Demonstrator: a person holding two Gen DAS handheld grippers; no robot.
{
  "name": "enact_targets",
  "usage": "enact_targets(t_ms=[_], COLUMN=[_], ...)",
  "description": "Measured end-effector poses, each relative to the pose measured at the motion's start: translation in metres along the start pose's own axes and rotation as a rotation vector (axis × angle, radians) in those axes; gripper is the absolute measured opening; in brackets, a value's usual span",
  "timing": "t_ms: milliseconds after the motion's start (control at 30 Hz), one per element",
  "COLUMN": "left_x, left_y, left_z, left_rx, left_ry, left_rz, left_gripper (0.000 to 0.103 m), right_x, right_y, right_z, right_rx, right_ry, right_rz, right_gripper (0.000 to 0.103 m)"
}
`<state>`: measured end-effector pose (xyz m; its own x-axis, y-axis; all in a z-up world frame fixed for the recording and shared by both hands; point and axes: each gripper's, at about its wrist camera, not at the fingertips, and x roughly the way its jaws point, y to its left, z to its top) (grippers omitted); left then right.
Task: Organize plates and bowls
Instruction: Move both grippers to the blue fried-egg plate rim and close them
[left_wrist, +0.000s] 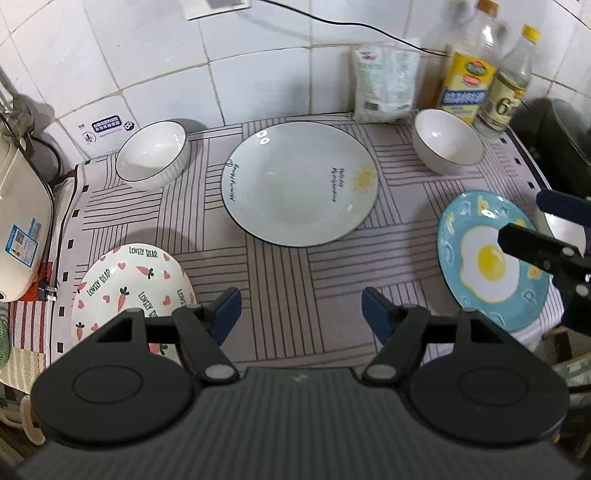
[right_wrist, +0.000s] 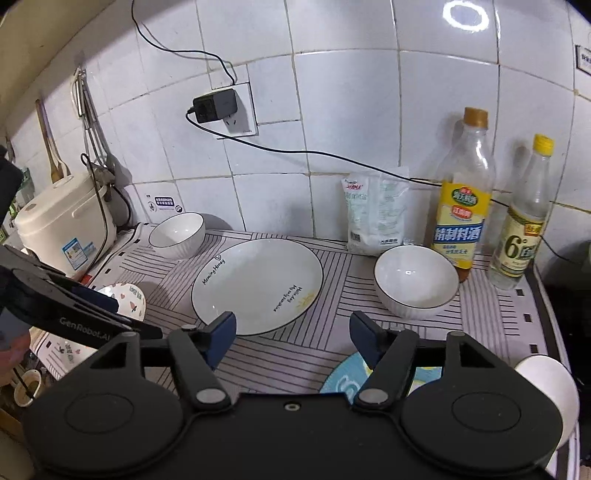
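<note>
A large white plate with a sun drawing (left_wrist: 300, 184) (right_wrist: 257, 285) lies mid-counter. A white ribbed bowl (left_wrist: 153, 155) (right_wrist: 177, 235) stands back left, another (left_wrist: 447, 146) (right_wrist: 416, 281) back right. A carrot-and-heart plate (left_wrist: 129, 291) (right_wrist: 127, 297) lies front left. A blue fried-egg plate (left_wrist: 491, 258) (right_wrist: 347, 380) lies front right. My left gripper (left_wrist: 301, 314) is open and empty above the cloth, beside the carrot plate. My right gripper (right_wrist: 291, 334) is open and empty, hovering over the egg plate's near side; it also shows in the left wrist view (left_wrist: 532, 225).
A cream rice cooker (left_wrist: 18, 221) (right_wrist: 66, 225) stands at the left edge. A white packet (right_wrist: 375, 212) and two bottles (right_wrist: 461, 199) (right_wrist: 524, 218) line the tiled back wall. A white cup (right_wrist: 550, 391) lies at the right. A dark stove (left_wrist: 557, 140) borders the cloth on the right.
</note>
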<state>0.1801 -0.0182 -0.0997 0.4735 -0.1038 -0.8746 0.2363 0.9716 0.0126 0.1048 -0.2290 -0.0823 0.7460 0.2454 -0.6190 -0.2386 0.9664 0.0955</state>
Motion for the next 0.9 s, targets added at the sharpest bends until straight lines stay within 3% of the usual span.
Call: enact_targets(t_ms=[133, 267, 533, 667, 900], left_x=[-0.007, -0.011, -0.008, 0.005, 0.031], left_y=[-0.014, -0.030, -0.070, -0.087, -0.114], left_z=[-0.006, -0.012, -0.023, -0.026, -0.029], left_rx=[0.033, 0.076, 0.165, 0.187, 0.204], left_ry=[0.004, 0.015, 0.006, 0.001, -0.052], left_rz=[-0.007, -0.012, -0.065, -0.081, -0.062], left_gripper=[0.076, 0.079, 0.088, 0.089, 0.089], right_x=[-0.014, -0.034, -0.062, -0.061, -0.043], right_y=[0.000, -0.002, -0.023, -0.043, -0.076], right_z=[-0.006, -0.016, -0.049, -0.073, -0.113], right_rx=[-0.011, -0.015, 0.025, 0.055, 0.099], right_ry=[0.001, -0.004, 0.023, 0.051, 0.014], right_rz=[-0.009, -0.010, -0.067, -0.126, -0.195], right_gripper=[0.075, 0.089, 0.096, 0.097, 0.097])
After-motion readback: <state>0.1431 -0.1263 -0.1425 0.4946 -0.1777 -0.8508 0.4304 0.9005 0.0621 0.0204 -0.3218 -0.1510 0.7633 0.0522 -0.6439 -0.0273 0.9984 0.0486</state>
